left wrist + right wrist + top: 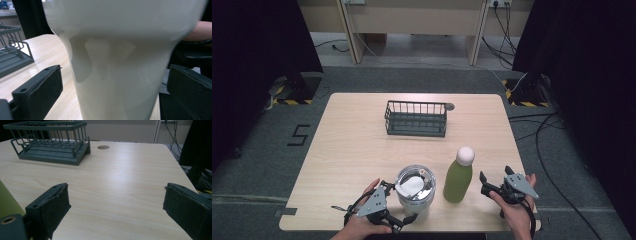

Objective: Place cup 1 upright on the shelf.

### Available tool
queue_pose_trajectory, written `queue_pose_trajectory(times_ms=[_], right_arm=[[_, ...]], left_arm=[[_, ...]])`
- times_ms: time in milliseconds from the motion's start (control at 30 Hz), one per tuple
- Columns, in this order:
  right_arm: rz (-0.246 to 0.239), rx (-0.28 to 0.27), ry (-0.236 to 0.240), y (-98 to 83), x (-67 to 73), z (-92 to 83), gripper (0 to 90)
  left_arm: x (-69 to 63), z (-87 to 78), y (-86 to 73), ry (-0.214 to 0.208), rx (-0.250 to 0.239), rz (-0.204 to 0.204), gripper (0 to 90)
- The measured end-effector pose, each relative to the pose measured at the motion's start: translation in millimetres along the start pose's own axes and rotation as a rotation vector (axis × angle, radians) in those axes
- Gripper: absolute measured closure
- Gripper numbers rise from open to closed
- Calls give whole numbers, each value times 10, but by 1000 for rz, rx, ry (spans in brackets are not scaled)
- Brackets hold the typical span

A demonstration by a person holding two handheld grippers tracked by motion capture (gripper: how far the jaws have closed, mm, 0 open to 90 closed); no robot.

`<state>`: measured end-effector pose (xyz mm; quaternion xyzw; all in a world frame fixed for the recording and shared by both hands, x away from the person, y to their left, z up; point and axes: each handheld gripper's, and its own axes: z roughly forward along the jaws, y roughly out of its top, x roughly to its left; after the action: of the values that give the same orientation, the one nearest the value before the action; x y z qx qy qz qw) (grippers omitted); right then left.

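The left gripper [404, 207] has its jaws wide on either side of the cup [415, 192], which stands at the near edge of the table [352, 150] just beside the green bottle [458, 180]; the pads do not yet press on its wall (a gap shows on both sides in the left gripper view). The right gripper [494, 181] waits just right of the bottle, jaws wide and empty. The cup narrows downward and looks smooth, so a low grip could slip, and a sideways nudge might knock it into the bottle.

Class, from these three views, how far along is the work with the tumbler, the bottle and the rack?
Done: nothing is in the wire rack. In hand: the left gripper straddles the steel tumbler, jaws apart, not gripping. The right gripper waits open beside the green bottle. Left, probably: gripping and moving both.
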<state>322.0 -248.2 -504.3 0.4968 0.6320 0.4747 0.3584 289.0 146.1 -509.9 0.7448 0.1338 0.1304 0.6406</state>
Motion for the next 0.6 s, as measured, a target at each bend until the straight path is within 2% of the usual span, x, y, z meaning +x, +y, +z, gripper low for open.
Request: queue_pose_trajectory(times_ms=[233, 433, 500, 600], right_arm=[[1, 5, -1, -6, -8, -1, 79], [5, 8, -4, -10, -15, -2, 90], [6, 8, -5, -10, -15, -3, 93], [4, 9, -6, -14, -15, -1, 97]], left_arm=[[22, 153, -13, -12, 4, -8, 0], [13, 210, -18, -23, 9, -6, 0], [13, 230, -26, -26, 11, -18, 4], [22, 257, -6, -25, -6, -18, 19]])
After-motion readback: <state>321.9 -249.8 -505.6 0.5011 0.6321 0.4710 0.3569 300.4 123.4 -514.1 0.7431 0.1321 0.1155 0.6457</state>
